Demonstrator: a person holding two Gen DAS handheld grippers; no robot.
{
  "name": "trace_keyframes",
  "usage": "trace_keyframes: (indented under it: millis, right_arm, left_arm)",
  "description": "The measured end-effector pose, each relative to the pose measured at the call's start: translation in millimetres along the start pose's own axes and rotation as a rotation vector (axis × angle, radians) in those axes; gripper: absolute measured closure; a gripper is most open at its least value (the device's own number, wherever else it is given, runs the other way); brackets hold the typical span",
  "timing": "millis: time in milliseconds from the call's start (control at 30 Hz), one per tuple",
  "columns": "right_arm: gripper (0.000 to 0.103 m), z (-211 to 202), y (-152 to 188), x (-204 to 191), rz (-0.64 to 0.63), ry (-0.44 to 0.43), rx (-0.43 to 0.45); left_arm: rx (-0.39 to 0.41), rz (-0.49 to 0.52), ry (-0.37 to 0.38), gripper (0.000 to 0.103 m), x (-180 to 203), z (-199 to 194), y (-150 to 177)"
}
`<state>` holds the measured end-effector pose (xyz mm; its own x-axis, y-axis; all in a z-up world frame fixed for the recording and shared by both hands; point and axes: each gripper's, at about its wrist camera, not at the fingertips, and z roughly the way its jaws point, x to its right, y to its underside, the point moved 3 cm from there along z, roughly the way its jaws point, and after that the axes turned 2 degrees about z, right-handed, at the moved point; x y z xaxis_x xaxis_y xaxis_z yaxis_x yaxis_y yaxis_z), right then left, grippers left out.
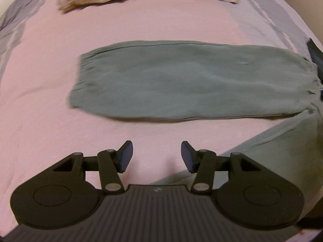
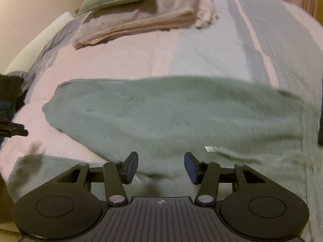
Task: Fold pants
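The bed (image 1: pixel 50 76) is the big thing here, pink cover, with one pair of green pants (image 1: pixel 171 80) lying flat across the middle and a stack of folded laundry (image 2: pixel 137 18) at the far end. Two grippers — left gripper (image 1: pixel 157 155) and right gripper (image 2: pixel 161 166) — both spread wide, holding nothing. Likely risk: pinching only the top layer, so the fold drags crooked.
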<state>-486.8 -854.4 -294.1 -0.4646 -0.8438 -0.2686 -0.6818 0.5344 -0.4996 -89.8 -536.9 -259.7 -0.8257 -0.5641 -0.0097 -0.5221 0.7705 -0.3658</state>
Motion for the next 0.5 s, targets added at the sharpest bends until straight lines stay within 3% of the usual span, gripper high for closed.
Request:
trace_keyframes:
  millis: [100, 200, 300, 500]
  right_arm:
    - [0.055, 8, -4, -37, -0.025, 0.041, 0.012]
    - [0.054, 14, 8, -76, -0.001, 0.101, 0.027]
    - [0.054, 21, 35, -117, 0.091, 0.144, 0.000]
    - [0.054, 24, 88, -173, 0.333, 0.173, -0.108]
  left_arm:
    - [0.031, 0.032, -0.011, 0.056, -41, 6, 8]
    - [0.030, 0.173, -0.011, 0.056, -66, 23, 13]
    - [0.041, 0.242, 0.033, 0.056, -86, 28, 14]
    - [0.057, 0.235, 0.115, 0.052, -104, 4, 25]
